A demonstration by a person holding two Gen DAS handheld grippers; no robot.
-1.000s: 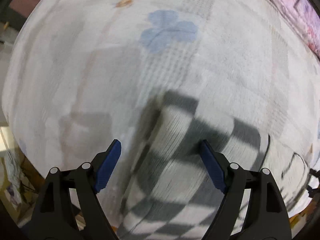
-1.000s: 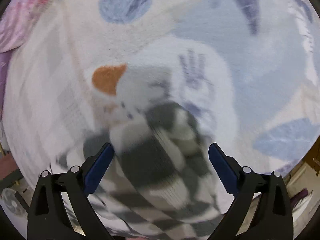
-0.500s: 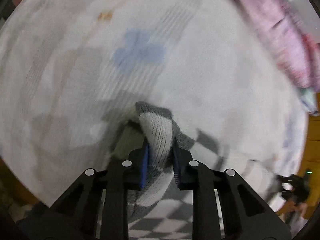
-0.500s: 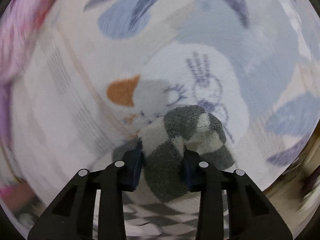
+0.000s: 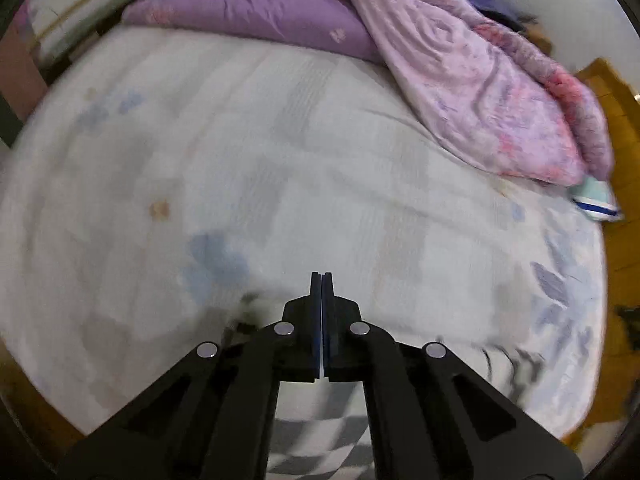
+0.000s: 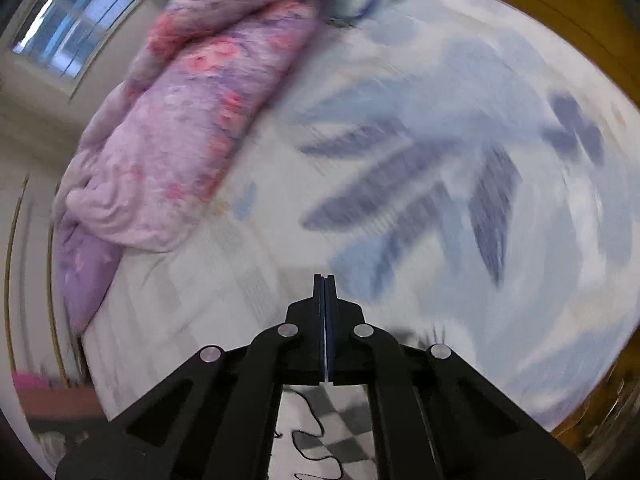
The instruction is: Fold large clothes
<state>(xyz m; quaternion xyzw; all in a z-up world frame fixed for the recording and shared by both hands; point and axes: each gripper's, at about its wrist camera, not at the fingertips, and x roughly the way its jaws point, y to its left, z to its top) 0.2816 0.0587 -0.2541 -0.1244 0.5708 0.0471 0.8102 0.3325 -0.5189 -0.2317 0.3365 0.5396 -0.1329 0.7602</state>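
Bedroom setting: a bed [image 5: 360, 184] spread with a pale, blue-leaf-printed sheet fills both views, a purple quilt [image 5: 472, 92] bunched along its far side and a window [image 6: 76, 32] beyond. Left gripper [image 5: 321, 280] and right gripper [image 6: 324, 282] are each clenched, pads pressed together; no cloth shows between the tips, so whether either pinches fabric cannot be told. The checkered garment [image 5: 316, 448] appears only at the near edge of each view, beneath the gripper bodies, grey and white squares with a thin dark cord or line curling over it [image 6: 312, 444].

Risks, as judged: if the cloth is held only by a thin pinch, it may slip out during the lift; uneven pull between the two hands may skew the fold; a trailing hem may drag and bunch on the sheet.

No brand, label or legible writing is visible.
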